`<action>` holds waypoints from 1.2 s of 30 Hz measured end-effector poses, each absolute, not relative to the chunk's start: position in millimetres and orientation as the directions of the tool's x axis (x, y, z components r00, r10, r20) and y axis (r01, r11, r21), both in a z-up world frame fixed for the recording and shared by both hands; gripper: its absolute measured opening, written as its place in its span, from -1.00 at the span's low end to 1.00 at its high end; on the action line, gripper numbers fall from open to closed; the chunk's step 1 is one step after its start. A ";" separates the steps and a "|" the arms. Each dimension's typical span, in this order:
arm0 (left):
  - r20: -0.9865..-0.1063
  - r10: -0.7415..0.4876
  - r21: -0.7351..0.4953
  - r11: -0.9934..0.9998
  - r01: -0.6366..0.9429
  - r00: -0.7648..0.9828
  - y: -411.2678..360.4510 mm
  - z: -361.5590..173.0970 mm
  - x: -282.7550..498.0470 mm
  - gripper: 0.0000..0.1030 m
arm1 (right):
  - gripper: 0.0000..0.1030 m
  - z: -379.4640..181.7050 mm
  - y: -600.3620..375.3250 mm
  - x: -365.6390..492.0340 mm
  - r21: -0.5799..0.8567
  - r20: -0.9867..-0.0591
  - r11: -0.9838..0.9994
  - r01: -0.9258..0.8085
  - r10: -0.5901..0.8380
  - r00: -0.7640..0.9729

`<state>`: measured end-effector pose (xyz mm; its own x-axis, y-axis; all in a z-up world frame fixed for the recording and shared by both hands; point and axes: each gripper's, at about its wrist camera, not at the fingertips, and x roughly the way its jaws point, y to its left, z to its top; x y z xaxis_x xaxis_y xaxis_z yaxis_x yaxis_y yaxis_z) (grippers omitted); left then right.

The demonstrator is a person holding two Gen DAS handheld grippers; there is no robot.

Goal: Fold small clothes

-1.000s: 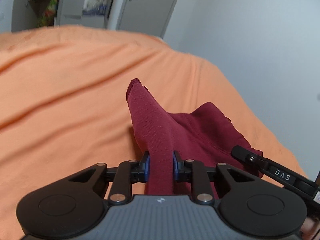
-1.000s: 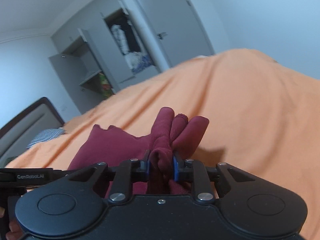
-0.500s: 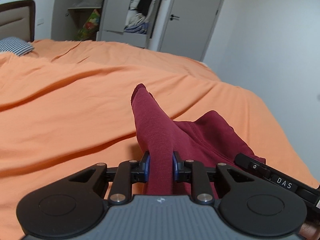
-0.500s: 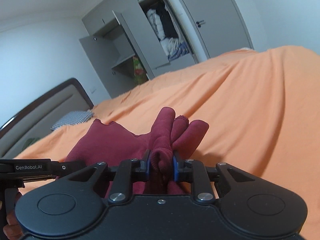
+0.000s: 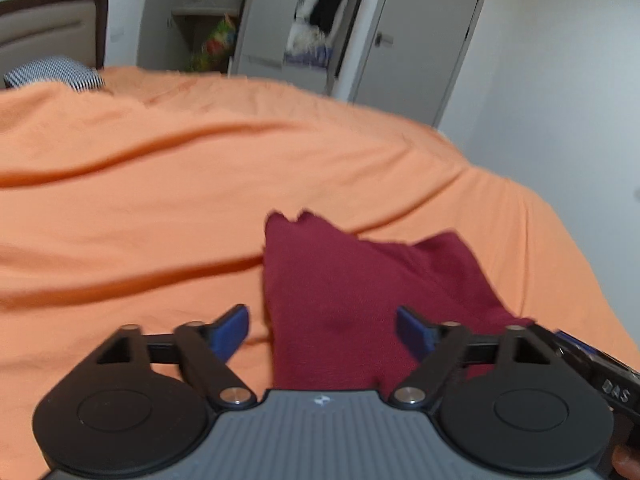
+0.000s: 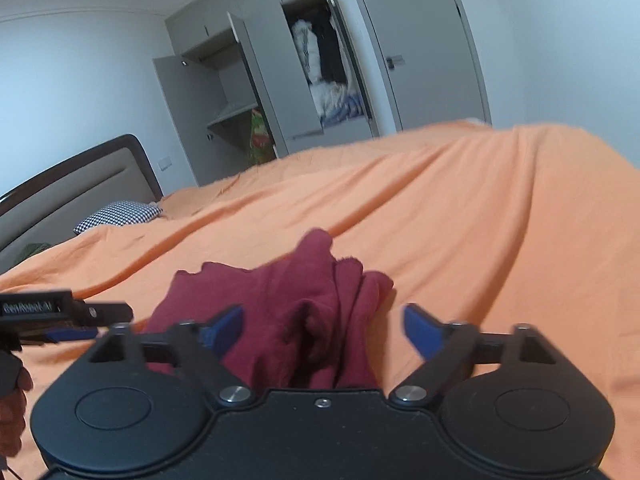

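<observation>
Nearest in the left wrist view, the left gripper [image 5: 322, 330] stands with its jaws spread wide, its blue fingertips [image 5: 232, 330] clear of the cloth on either side, so it grips nothing. Between them a dark red garment [image 5: 332, 292] lies on the orange bed cover [image 5: 160, 184], one part rising toward a ragged top edge and another part spreading off to the right. At the lower right edge of that view the right gripper's body shows as a black bar with white lettering, beside the garment.

In the right wrist view, the right gripper [image 6: 323, 330] is likewise released, its blue fingertips [image 6: 420, 330] wide apart and not touching the fabric. The garment [image 6: 304, 312] sits bunched in soft folds between and just beyond them, resting on the bed cover [image 6: 460, 220]. To the left, the left gripper [image 6: 68, 312] appears from the side, with part of a hand [image 6: 12, 408] at the frame's lower left edge.

Farther off, a black-and-white patterned pillow [image 6: 118, 216] lies near the dark-framed headboard [image 6: 72, 184]. Beyond the bed stands a grey wardrobe [image 6: 280, 80] with its doors open, clothes hanging and heaped inside, and a closed door [image 6: 420, 48] next to it in the white wall.
</observation>
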<state>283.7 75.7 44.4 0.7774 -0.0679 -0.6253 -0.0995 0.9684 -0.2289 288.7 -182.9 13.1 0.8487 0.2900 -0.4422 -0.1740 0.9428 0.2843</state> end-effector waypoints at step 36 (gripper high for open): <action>-0.513 0.063 -0.114 0.983 -0.140 0.856 78.2 29.1 79.4 0.99 | 0.99 12.7 -164.1 92.9 0.166 -0.375 0.967 -0.192 0.242 0.895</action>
<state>79.4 78.1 29.1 0.8562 0.0628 -0.5128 -0.1405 0.9835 -0.1141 92.9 -164.1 12.7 0.8948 0.2417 -0.3753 -0.1915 0.9673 0.1664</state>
